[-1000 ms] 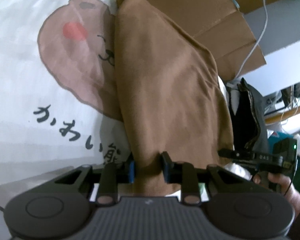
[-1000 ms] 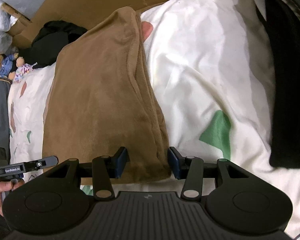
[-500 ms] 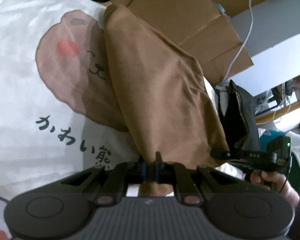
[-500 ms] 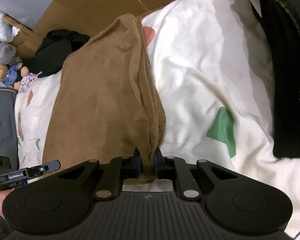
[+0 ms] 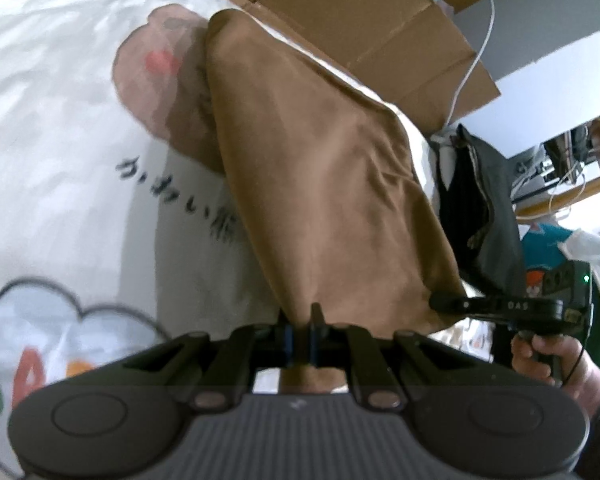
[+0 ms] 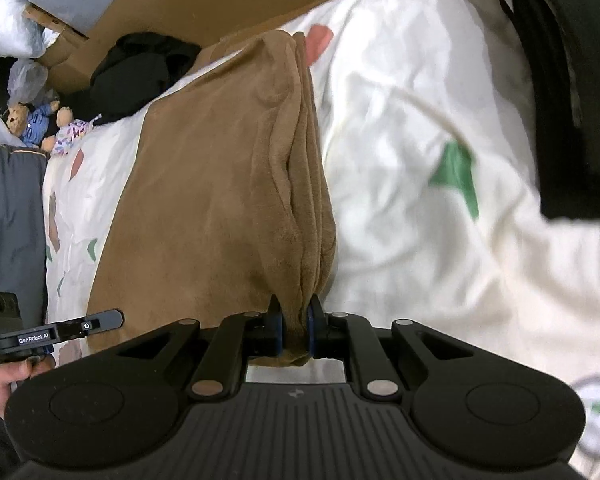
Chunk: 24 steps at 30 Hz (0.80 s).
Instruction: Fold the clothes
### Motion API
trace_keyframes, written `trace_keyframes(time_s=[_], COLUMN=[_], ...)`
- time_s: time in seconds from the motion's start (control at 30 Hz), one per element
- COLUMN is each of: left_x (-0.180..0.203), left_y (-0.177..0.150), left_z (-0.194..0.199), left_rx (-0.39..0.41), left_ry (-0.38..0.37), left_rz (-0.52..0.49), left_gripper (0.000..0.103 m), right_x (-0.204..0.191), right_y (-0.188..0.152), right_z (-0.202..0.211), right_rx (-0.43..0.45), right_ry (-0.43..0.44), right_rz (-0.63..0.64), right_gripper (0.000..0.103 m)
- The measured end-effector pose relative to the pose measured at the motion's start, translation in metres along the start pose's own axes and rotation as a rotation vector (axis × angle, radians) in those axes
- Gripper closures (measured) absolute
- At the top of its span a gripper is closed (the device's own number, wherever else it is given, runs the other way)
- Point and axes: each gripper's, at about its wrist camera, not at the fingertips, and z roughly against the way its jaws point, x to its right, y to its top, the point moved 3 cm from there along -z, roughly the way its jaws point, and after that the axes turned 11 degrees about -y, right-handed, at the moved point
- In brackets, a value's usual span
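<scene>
The brown garment (image 5: 320, 184) is a soft, plush piece in a plain tan-brown, folded lengthwise into a long, narrow shape with several layers stacked along one edge, visible in the right wrist view (image 6: 228, 200). It lies on the white bedsheet (image 5: 60, 128), stretching away from both cameras, and its near end is lifted and pulled taut into creases.

The left gripper (image 5: 299, 330) is clamped tight on one near corner of the garment, cloth pinched between its blue pads. The right gripper (image 6: 294, 330) is likewise closed on the other near corner, with a thick bunch of layers squeezed between its pads. Each gripper also shows in the other's view, beside the garment's near end, with the person's hand (image 5: 556, 364) wrapped round its handle.

There is one brown garment, two grippers and two hands. Beyond the garment's far end lies one dark bundle of clothing (image 6: 140, 64), and next to that two small stuffed bears (image 6: 40, 124).

The sheet under the garment is white and rumpled, printed with a brown bear face with a pink cheek (image 5: 160, 80), black script, a cloud outline and green shapes. Flattened cardboard (image 5: 364, 28) lines the far side past the garment, with a white cable (image 5: 476, 56) trailing over it. A dark jacket (image 5: 480, 216) lies beside the garment.
</scene>
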Motion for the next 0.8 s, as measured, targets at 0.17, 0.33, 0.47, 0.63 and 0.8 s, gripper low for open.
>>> trace_keyframes(time_s=[0.17, 0.33, 0.47, 0.63, 0.8], left_x=[0.005, 0.006, 0.006, 0.026, 0.041], left_y=[-0.024, -0.046, -0.058, -0.065, -0.069], left_z=[0.014, 0.015, 0.016, 0.035, 0.066], left_rx=[-0.016, -0.056, -0.092, -0.109, -0.106], left_ry=[0.011, 0.020, 0.086, 0.161, 0.184], left_rz=[0.002, 0.006, 0.008, -0.052, -0.105], left_gripper=[0.095, 0.095, 0.090, 0.083, 0.068], right_x=[-0.004, -0.002, 0.001, 0.004, 0.008], right_y=[-0.030, -0.050, -0.066, -0.071, -0.069], right_z=[0.007, 0.010, 0.011, 0.022, 0.049], right_rx=[-0.029, -0.047, -0.065, -0.050, 0.001], right_ry=[-0.009, -0.020, -0.036, -0.114, -0.116], right_rz=[0.031, 0.039, 0.056, 0.061, 0.059], right_gripper=[0.092, 0.092, 0.090, 0.083, 0.069])
